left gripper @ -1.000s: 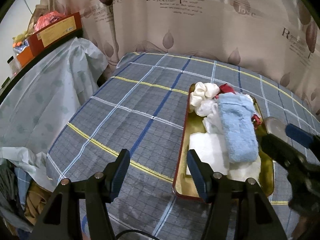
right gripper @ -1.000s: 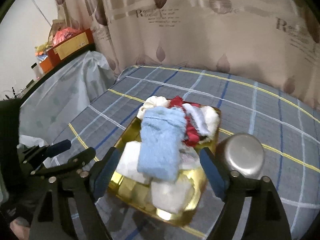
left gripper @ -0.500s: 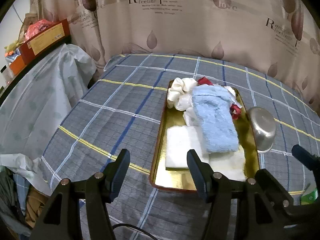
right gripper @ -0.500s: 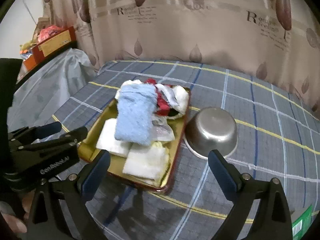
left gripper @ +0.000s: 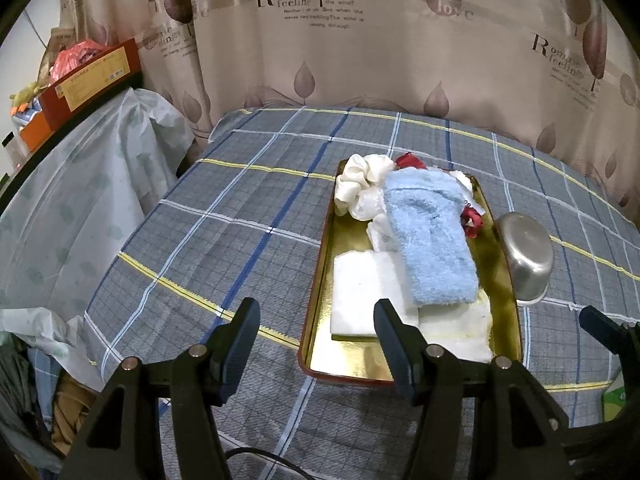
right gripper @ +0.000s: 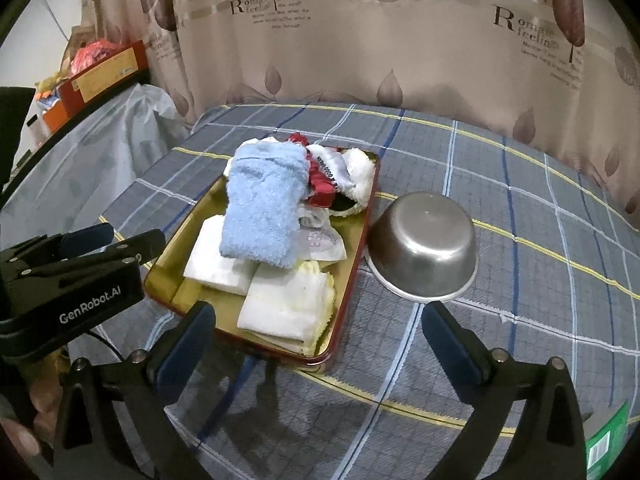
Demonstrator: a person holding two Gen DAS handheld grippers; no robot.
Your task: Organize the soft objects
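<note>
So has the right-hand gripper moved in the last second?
Yes. The right gripper has backed away from the gold tray, jaws opening, nothing between them.

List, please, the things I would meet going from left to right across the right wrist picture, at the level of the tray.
Left gripper → gold tray → blue towel → upturned steel bowl

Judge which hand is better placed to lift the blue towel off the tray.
Probably right: the right gripper, empty and opening wide, faces the blue towel on the tray; the left gripper aims beside it.
</note>
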